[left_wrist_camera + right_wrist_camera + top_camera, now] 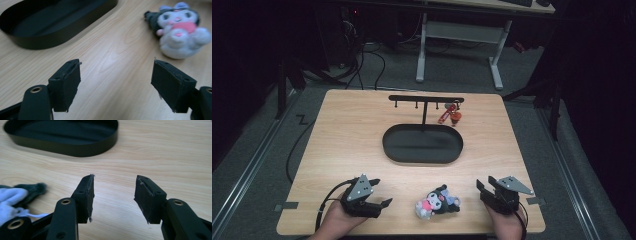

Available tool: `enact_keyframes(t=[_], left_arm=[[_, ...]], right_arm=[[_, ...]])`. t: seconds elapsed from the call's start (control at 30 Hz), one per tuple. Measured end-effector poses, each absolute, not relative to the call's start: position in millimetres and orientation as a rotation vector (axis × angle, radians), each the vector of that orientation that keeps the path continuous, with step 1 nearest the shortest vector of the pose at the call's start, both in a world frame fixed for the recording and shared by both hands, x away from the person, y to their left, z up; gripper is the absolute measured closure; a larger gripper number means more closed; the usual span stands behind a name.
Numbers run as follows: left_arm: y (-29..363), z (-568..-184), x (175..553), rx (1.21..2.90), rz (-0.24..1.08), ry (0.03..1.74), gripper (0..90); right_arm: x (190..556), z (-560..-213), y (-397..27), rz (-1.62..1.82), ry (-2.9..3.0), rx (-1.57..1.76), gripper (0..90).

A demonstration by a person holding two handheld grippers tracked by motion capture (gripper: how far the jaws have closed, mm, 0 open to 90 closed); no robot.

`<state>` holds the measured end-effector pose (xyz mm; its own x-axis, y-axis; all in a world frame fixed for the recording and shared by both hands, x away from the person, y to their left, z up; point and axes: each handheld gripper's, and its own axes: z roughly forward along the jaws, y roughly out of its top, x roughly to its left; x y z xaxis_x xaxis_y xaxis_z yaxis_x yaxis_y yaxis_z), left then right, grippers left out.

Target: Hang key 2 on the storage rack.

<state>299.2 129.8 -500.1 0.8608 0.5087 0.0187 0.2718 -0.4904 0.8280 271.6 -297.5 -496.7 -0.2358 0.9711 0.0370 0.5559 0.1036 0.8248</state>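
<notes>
The plush (437, 202) lies untouched near the tabletop's near edge, between the left gripper (382, 192) and right gripper (482, 187). Both stand open and empty. One red keychain (449, 114) already hangs on the rack (426, 99); picking up and hanging the plush is likely left.

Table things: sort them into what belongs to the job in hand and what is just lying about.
In the job:
- plush toy, lying between both grippers
- left gripper, open, nothing between its jaws
- right gripper, open, nothing between its jaws

Lying about:
- black tray
- hook rack
- red keychain hanging on the rack
</notes>
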Motion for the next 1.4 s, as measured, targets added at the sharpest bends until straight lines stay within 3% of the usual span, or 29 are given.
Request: enact_keyframes(t=[0.27, 0.57, 0.67, 0.77, 0.9, 1.13, 1.23, 1.4], left_arm=[[96, -496, 278, 2.092, 0.223, 0.465, 25.5], [43, -505, 280, 2.131, 0.175, 0.426, 24.1], [31, -511, 280, 2.158, 0.165, 0.408, 31.5], [27, -513, 279, 2.157, 0.179, 0.403, 46.9], [25, -513, 284, 2.154, 0.246, 0.435, 52.4], [21, -513, 311, 2.140, 0.336, 0.564, 52.9], [20, -513, 320, 2.123, 0.309, 0.615, 52.1], [31, -502, 317, 2.041, 0.270, 0.632, 38.6]], right_arm=[[278, -503, -300, 1.057, 1.873, 1.532, 50.5], [277, -502, -295, 1.066, 1.887, 1.522, 50.6], [277, -502, -297, 1.075, 1.883, 1.529, 50.6], [276, -502, -298, 1.081, 1.885, 1.529, 50.7], [276, -502, -300, 1.091, 1.885, 1.531, 50.8], [275, -501, -300, 1.093, 1.886, 1.528, 50.9], [276, -502, -300, 1.093, 1.890, 1.529, 50.9], [275, -502, -302, 1.097, 1.889, 1.529, 50.9]])
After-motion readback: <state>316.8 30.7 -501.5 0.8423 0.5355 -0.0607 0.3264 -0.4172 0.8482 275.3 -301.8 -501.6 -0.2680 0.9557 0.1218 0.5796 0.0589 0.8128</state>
